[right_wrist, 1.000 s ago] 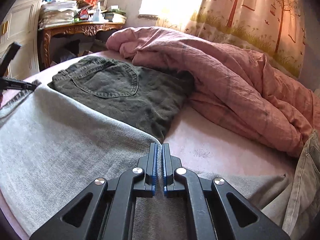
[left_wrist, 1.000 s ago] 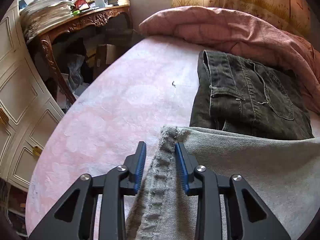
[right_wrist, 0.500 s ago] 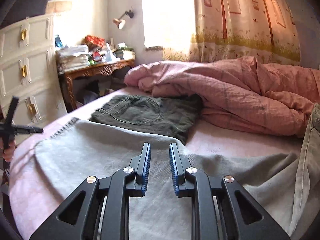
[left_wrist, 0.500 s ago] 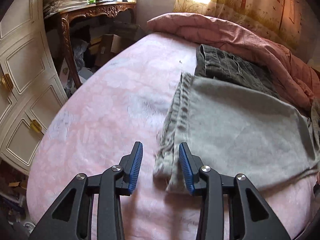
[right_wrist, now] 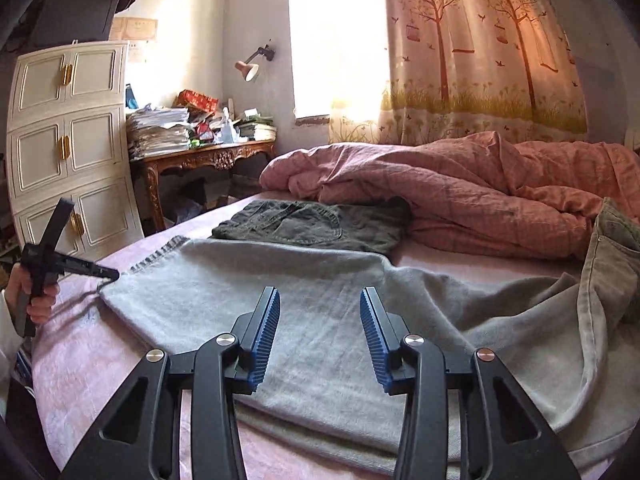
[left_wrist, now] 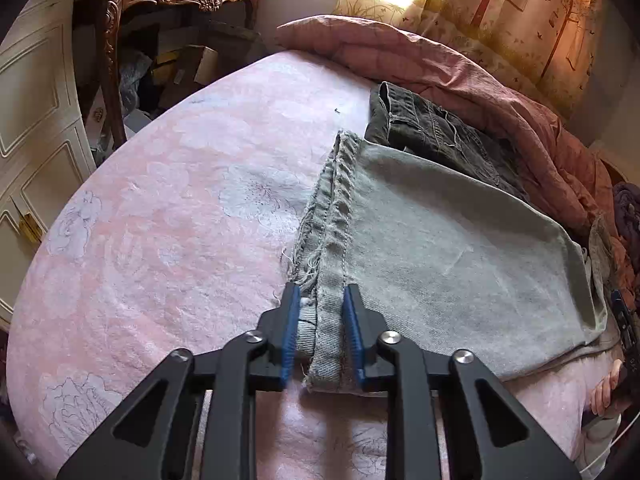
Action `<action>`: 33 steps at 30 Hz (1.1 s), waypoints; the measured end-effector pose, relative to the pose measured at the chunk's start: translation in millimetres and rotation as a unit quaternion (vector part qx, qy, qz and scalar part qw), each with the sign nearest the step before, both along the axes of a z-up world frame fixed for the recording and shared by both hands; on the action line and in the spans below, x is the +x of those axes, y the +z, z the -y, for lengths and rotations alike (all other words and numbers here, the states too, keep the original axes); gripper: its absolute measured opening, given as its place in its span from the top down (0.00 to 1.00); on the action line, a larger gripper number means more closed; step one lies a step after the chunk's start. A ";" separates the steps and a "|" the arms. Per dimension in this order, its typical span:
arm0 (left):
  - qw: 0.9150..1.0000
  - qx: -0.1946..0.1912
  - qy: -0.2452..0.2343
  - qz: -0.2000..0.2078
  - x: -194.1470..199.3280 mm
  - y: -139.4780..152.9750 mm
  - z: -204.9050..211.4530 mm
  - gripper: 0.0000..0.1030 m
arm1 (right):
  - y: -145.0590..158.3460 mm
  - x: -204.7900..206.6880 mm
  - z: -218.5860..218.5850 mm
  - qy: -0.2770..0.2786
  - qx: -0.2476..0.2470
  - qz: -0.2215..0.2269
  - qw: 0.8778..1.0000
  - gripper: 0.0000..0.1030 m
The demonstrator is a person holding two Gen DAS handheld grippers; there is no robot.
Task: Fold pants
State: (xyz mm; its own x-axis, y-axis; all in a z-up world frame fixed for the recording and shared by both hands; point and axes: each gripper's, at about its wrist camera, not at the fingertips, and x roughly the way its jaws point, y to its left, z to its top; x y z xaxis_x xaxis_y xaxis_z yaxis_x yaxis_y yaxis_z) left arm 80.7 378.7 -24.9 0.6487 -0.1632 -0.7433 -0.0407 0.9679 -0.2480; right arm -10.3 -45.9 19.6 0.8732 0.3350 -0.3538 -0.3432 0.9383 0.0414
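- The left gripper (left_wrist: 319, 332) sits low in the middle of its own frame; its jaws have just been closing and now pinch the frayed hem of the light grey pants (left_wrist: 452, 256) between the blue pads.
- In the right wrist view that same gripper (right_wrist: 110, 273) shows at the left edge, held by a hand (right_wrist: 38, 300), its tip at the corner of the hem.
- The right gripper (right_wrist: 319, 334) stands low in the middle of its frame, jaws well apart after just opening; nothing is between them, and they seem to hang just above the cloth, though the gap is hard to judge.
- The light grey pants (right_wrist: 320, 300) lie spread flat across the pink bed sheet (left_wrist: 160, 220), hem toward the left, the rest trailing to the right edge.
- Folded dark jeans (right_wrist: 312, 226) lie just beyond them, touching the far edge.
- A rumpled pink quilt (right_wrist: 480, 200) is heaped behind the jeans, toward the upper right.
- A carved wooden desk (right_wrist: 208, 160) stacked with papers stands at upper left.
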 end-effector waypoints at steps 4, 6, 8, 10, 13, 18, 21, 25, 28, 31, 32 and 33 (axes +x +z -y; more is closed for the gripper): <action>0.999 -0.038 -0.009 0.015 -0.8 10.0 -5.1 1.00 | -6.8 2.0 -6.5 0.007 -0.014 -0.004 1.000 0.58; 0.999 -0.020 0.004 0.035 -2.5 20.8 -4.1 1.00 | -6.9 3.1 -3.6 0.004 -0.010 -0.005 1.000 0.58; 0.999 -0.002 0.004 0.037 -2.4 29.4 -1.8 1.00 | -7.2 3.9 -0.7 0.003 -0.004 -0.006 1.000 0.58; 0.999 0.002 0.015 0.030 -5.1 34.1 -6.2 1.00 | -7.8 4.2 0.7 0.002 -0.001 -0.008 1.000 0.58; 1.000 0.003 0.009 0.022 -9.7 34.2 -10.2 0.89 | -7.5 4.4 2.2 0.003 0.005 -0.009 1.000 0.56; 1.000 -0.020 -0.009 -0.012 -6.7 12.2 -9.9 0.82 | -8.3 4.8 2.5 0.004 0.005 -0.010 1.000 0.55; 0.999 -0.043 -0.014 -0.024 -1.8 1.5 -12.8 0.76 | -9.6 3.5 1.7 0.006 0.001 -0.006 1.000 0.55; 0.995 -0.088 -0.021 -0.035 6.0 -6.2 -18.6 0.70 | -10.2 2.0 -1.5 0.007 -0.004 -0.005 1.000 0.55; 0.996 -0.086 -0.017 -0.034 8.3 -7.3 -17.8 0.82 | -10.3 2.0 -1.4 0.007 -0.003 -0.005 1.000 0.55; 0.995 -0.097 -0.020 -0.015 3.5 1.8 -18.6 0.89 | -11.1 2.2 -2.2 0.006 -0.003 -0.006 1.000 0.55; 0.995 -0.101 -0.025 -0.005 0.9 7.5 -18.7 0.90 | -11.3 2.5 -2.1 0.007 -0.003 -0.007 1.000 0.55; 0.994 -0.107 -0.033 0.004 -1.2 13.3 -19.2 0.90 | -11.8 2.6 -2.5 0.007 -0.003 -0.008 1.000 0.55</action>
State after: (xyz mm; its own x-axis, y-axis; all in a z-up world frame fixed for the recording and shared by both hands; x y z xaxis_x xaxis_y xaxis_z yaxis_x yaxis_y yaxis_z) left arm 79.5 397.9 -11.6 0.6375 -0.3602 -0.6811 0.0246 0.8930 -0.4493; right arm -7.6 -43.5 7.8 0.8626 0.3452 -0.3698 -0.3557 0.9337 0.0421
